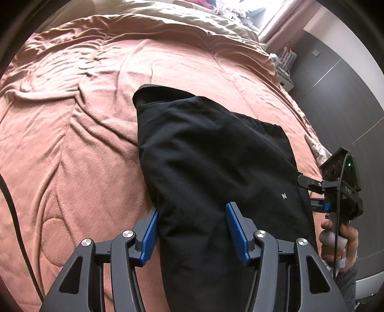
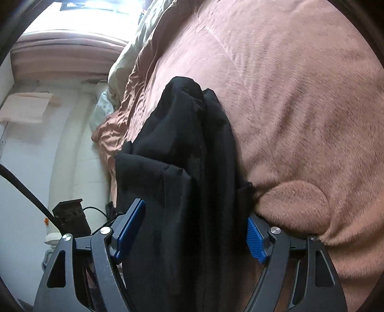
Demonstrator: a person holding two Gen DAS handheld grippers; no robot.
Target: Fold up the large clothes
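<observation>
Your left hand-held gripper (image 1: 192,230) straddles the black garment (image 1: 211,153), pads half-wide, grip unclear; right hand-held gripper (image 2: 195,230) likewise; bedspread (image 1: 72,120) bare leftward

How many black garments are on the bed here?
1. A single black garment lies folded on the pink blanket, between both hand-held grippers; anything beneath it would be hidden.

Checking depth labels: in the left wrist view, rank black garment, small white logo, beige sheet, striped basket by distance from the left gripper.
From the left gripper:
1. Black garment, between its fingers.
2. Small white logo, right.
3. Beige sheet, far end of the bed.
4. Striped basket, upper right; too close to call with the sheet.
</observation>
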